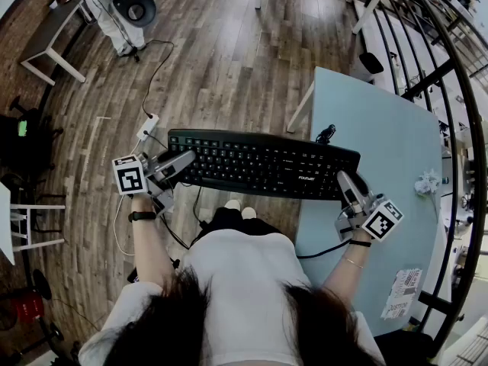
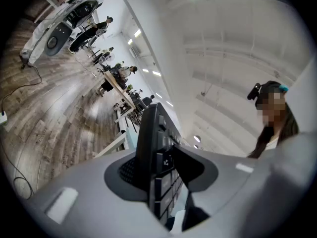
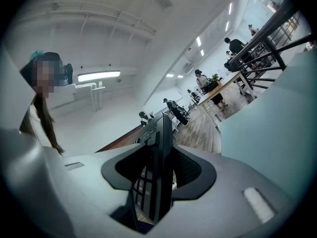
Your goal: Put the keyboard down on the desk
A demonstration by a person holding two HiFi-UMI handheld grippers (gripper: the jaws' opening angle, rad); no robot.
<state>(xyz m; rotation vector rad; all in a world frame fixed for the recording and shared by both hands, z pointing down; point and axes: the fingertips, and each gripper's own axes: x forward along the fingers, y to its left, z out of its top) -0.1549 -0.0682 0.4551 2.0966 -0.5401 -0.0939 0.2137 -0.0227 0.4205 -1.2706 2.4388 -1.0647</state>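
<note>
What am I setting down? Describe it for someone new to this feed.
Find the pale blue desk at the right of the head view. Spanning its left edge is a long black keyboard, the only thing pinched at each end, by the left gripper and the right gripper.

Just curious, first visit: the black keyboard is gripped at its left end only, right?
No: the keyboard is gripped at both ends, by the left gripper and the right gripper. The head view shows both; the right gripper view shows jaws shut on it.

The pale blue desk (image 1: 389, 128) bears a crumpled wad (image 1: 427, 182) and printed sheet (image 1: 402, 293).
</note>
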